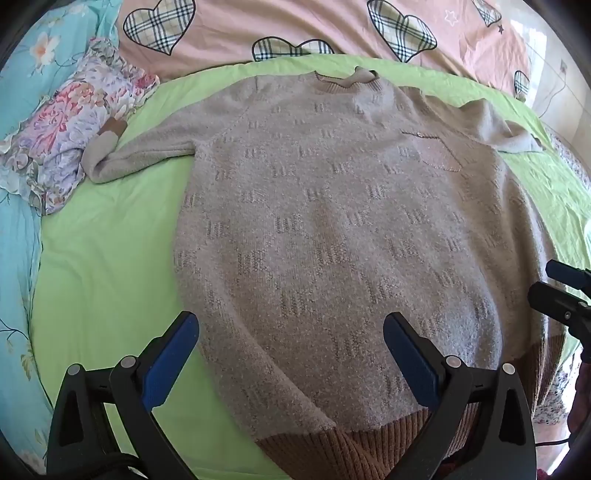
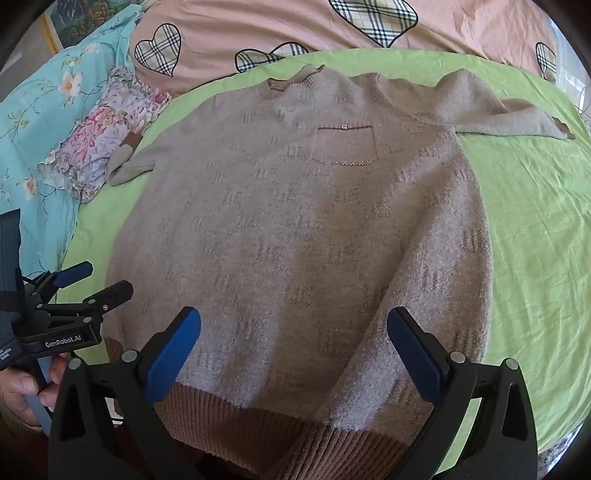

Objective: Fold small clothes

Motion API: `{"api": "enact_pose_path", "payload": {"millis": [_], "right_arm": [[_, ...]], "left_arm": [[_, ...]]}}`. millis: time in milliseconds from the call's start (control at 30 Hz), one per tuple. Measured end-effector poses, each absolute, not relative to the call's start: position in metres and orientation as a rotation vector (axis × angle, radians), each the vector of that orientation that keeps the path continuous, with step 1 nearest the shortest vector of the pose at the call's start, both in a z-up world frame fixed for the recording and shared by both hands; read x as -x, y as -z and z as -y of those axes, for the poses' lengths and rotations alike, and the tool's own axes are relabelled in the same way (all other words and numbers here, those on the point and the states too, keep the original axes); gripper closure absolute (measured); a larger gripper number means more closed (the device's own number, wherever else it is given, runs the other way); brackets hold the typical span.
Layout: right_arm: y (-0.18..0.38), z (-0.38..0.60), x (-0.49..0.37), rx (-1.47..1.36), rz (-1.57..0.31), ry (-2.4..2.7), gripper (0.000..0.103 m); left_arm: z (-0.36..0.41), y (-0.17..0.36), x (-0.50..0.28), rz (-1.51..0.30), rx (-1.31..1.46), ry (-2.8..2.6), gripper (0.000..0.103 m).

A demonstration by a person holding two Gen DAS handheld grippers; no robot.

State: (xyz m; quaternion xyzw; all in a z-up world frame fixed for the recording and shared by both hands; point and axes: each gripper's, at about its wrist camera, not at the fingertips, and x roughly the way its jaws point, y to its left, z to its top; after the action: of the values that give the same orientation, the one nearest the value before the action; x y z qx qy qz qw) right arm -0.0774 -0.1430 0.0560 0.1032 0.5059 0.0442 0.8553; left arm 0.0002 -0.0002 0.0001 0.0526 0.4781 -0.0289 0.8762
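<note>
A beige knit sweater (image 1: 332,221) lies flat, face up, on the green sheet (image 1: 110,258), collar far, brown ribbed hem (image 1: 351,450) nearest me. It also shows in the right wrist view (image 2: 295,229), with its chest pocket (image 2: 343,146). Its sleeves stretch out left (image 1: 140,158) and right (image 2: 517,118). My left gripper (image 1: 290,334) is open and empty above the hem's left part. My right gripper (image 2: 293,330) is open and empty above the hem's right part. Each gripper shows in the other's view: the right one (image 1: 561,291), the left one (image 2: 92,282).
A folded floral cloth (image 1: 74,133) lies at the sweater's left sleeve cuff. A pink quilt with plaid hearts (image 1: 295,29) lies beyond the collar. A turquoise flowered cover (image 1: 22,240) runs along the left. The green sheet (image 2: 535,240) extends to the right.
</note>
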Motion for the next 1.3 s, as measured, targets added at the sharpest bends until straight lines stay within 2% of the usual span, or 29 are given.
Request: {"api": "enact_pose_path", "payload": {"millis": [1300], "right_arm": [[-0.052, 0.133, 0.081, -0.189, -1.058, -0.085, 0.002]], "left_arm": [[0.006, -0.003, -0.001, -0.999, -0.106, 0.059, 0.003]]}}
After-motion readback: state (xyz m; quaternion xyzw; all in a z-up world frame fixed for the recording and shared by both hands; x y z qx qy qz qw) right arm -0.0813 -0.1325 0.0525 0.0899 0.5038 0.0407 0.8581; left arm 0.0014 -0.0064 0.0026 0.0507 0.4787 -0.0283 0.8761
